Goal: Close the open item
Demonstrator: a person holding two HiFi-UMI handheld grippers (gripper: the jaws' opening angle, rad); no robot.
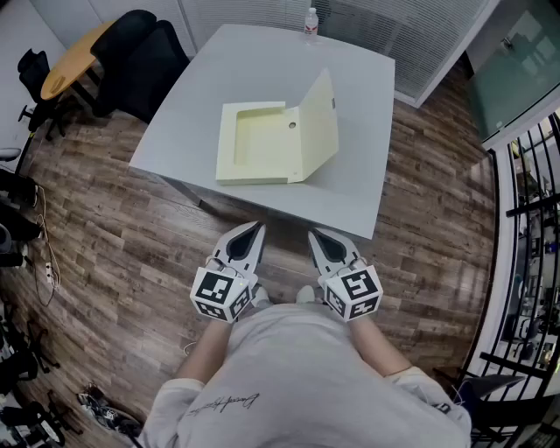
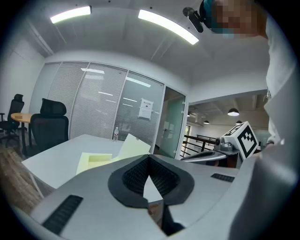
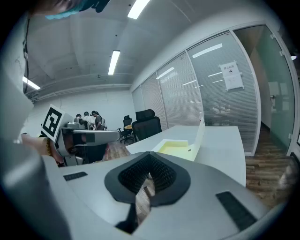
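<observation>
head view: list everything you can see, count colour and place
table: 1, white, centre
box: 1, pale yellow, open on the table, lid raised on its right side
bottle: 1, clear, far edge of the table
chairs: at least 2, black, far left
round table: 1, yellow top, far left beside the chairs
railing: 1, black, right edge
floor: wood-look brown, all around
left gripper: 1, white and black, shut, empty, held short of the table
right gripper: 1, white and black, shut, empty, beside the left one
</observation>
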